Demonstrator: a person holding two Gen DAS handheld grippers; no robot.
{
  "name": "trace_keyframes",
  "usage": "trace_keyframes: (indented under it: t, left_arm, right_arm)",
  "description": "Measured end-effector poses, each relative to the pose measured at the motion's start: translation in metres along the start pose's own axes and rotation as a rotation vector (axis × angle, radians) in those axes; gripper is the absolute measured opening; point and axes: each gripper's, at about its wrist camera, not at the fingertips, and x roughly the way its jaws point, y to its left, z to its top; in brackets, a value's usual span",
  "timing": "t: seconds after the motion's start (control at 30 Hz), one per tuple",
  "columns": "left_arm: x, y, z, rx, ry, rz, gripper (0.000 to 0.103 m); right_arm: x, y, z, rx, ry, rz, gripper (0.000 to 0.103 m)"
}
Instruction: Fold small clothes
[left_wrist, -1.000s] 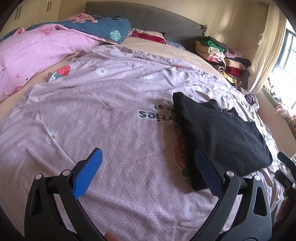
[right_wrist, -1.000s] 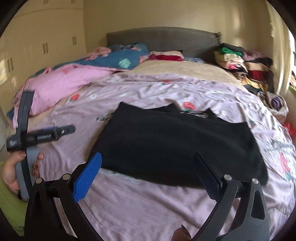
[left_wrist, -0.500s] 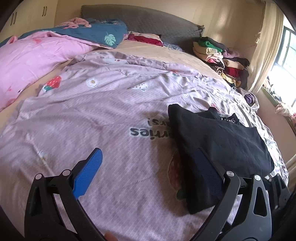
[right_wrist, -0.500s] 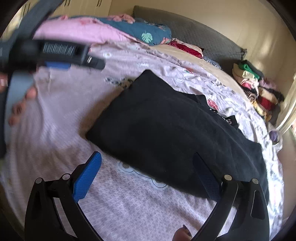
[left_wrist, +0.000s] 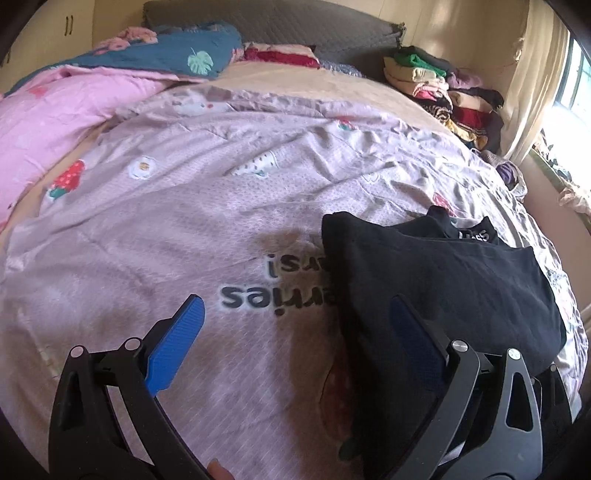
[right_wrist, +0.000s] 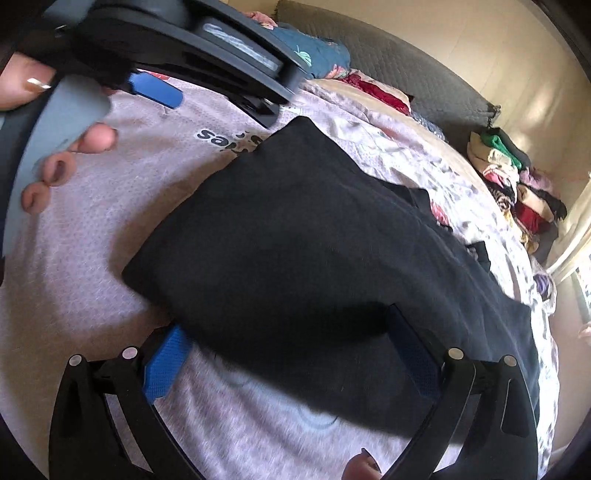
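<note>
A black garment (left_wrist: 443, 280) lies folded flat on the lilac quilt (left_wrist: 221, 206) that covers the bed, toward the bed's right side in the left wrist view. Its near edge is a thick fold; a collar with a small label pokes out at the far edge.

The right gripper (right_wrist: 291, 354) is low over the garment's near edge, fingers wide apart and holding nothing. The black cloth hides the tip of its left blue pad (right_wrist: 166, 365), while the right pad lies over the cloth.

The left gripper (left_wrist: 295, 339) hangs above the quilt just left of the garment, fingers also wide apart and empty. Its right pad (left_wrist: 413, 339) is seen against the garment's left edge, its left pad over bare quilt near printed lettering.

In the right wrist view a hand (right_wrist: 55, 162) grips the left gripper's handle at upper left.

Farther off are a pink duvet (left_wrist: 55, 122), a teal leaf-print blanket (left_wrist: 173, 55), a grey headboard (left_wrist: 277, 22) and a stack of clothes (left_wrist: 439, 85) beside the curtain (left_wrist: 535, 74).
</note>
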Motion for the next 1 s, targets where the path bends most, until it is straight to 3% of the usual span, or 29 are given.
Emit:
trace_keyframes:
  t: [0.2,0.23,0.33,0.47,0.53,0.93,1.0]
  left_arm:
    - [0.028,-0.013,0.008,0.009,0.064,-0.024,0.093]
    - [0.034,-0.014,0.008,0.006,0.081,-0.03,0.093]
    - [0.046,-0.015,0.008,-0.016,0.122,-0.047,0.093]
    - [0.05,-0.02,0.008,-0.015,0.13,-0.049,0.093]
    - [0.051,-0.022,0.008,-0.018,0.134,-0.056,0.093]
    - [0.04,-0.066,0.017,-0.009,0.118,-0.172,0.093]
    - [0.035,-0.075,0.02,-0.003,0.099,-0.188,0.082]
  right_arm:
    - [-0.002,-0.005,0.002,-0.002,-0.089,-0.031,0.095]
    - [-0.006,-0.006,0.001,0.0,-0.108,-0.023,0.082]
    - [-0.018,-0.007,-0.002,0.012,-0.15,-0.034,0.062]
    - [-0.031,-0.014,-0.007,0.056,-0.204,-0.017,0.022]
    - [-0.037,-0.018,-0.009,0.077,-0.226,-0.002,0.012]
    - [-0.066,-0.049,-0.028,0.195,-0.314,0.011,0.008]
    - [-0.071,-0.054,-0.034,0.211,-0.327,0.008,0.008]
